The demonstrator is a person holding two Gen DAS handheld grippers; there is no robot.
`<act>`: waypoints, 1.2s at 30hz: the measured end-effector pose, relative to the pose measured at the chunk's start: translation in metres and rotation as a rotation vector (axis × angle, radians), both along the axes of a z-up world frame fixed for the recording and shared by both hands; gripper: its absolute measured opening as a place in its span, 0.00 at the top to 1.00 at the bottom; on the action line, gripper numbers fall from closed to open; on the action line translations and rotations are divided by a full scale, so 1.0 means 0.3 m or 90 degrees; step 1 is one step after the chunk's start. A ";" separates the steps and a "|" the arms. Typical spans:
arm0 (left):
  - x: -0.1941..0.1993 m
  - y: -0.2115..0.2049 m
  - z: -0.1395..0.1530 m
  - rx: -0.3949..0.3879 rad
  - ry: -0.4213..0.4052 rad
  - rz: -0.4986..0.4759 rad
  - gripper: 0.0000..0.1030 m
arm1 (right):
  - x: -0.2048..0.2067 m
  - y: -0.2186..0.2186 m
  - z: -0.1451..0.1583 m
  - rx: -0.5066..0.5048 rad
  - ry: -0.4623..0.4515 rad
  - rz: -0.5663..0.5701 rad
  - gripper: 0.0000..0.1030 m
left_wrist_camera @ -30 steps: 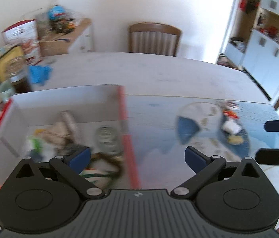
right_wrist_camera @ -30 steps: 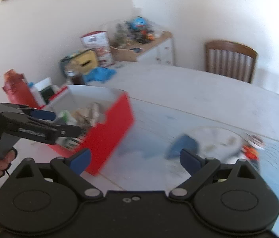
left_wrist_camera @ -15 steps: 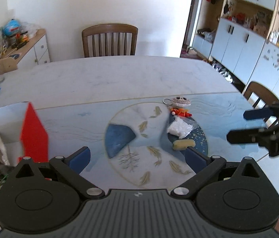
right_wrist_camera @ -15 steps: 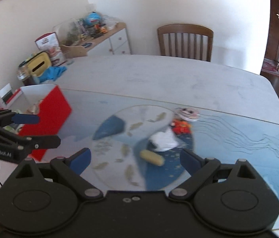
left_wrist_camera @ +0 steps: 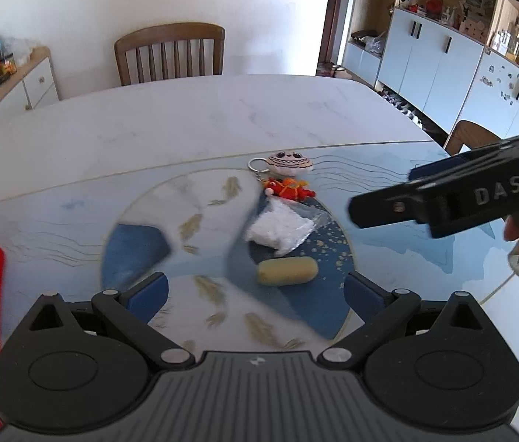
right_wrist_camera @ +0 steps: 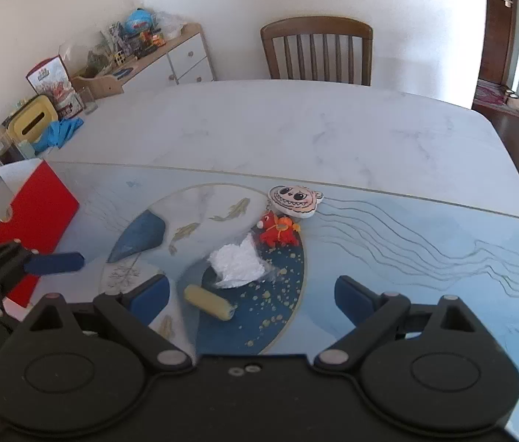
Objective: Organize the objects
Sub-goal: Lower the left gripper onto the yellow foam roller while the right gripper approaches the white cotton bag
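On the blue placemat (right_wrist_camera: 425,254) lie a yellow cylinder (left_wrist_camera: 287,271) (right_wrist_camera: 209,302), a clear bag of white stuff (left_wrist_camera: 281,227) (right_wrist_camera: 239,265), a small red toy (left_wrist_camera: 289,189) (right_wrist_camera: 278,230) and a cream face keychain (left_wrist_camera: 289,162) (right_wrist_camera: 294,200). My left gripper (left_wrist_camera: 255,293) is open and empty, just short of the yellow cylinder. My right gripper (right_wrist_camera: 252,294) is open and empty, above the bag and cylinder. It also shows in the left wrist view (left_wrist_camera: 443,199) at the right. The red box (right_wrist_camera: 29,210) stands at the left.
A wooden chair (right_wrist_camera: 316,51) stands at the table's far side. A sideboard (right_wrist_camera: 149,62) with clutter, a yellow container (right_wrist_camera: 32,121) and a blue cloth (right_wrist_camera: 60,130) are at the far left. White cabinets (left_wrist_camera: 443,62) line the right wall.
Both grippers have swung right, away from the red box, toward the loose items on the placemat. Both stay open and empty.
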State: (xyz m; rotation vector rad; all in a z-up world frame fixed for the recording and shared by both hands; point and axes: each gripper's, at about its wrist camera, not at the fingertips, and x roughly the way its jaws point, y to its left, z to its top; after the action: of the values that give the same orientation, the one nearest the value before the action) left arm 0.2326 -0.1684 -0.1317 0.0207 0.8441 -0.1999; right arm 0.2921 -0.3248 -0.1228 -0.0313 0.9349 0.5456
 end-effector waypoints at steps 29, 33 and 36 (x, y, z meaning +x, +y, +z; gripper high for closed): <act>0.096 -0.142 -0.181 0.081 0.012 0.063 0.09 | 0.211 0.168 -0.189 -0.069 0.084 0.103 0.20; 0.083 -0.155 -0.187 0.086 0.005 0.055 0.20 | 0.211 0.179 -0.198 -0.075 0.085 0.111 0.25; 0.076 -0.167 -0.188 0.086 0.003 0.047 0.26 | 0.210 0.181 -0.201 -0.080 0.086 0.113 0.29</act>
State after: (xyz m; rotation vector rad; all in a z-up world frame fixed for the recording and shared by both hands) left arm 0.2553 -0.2184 -0.1882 0.1155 0.8601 -0.0727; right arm 0.3551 -0.2706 -0.1831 -0.1938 1.1036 0.6590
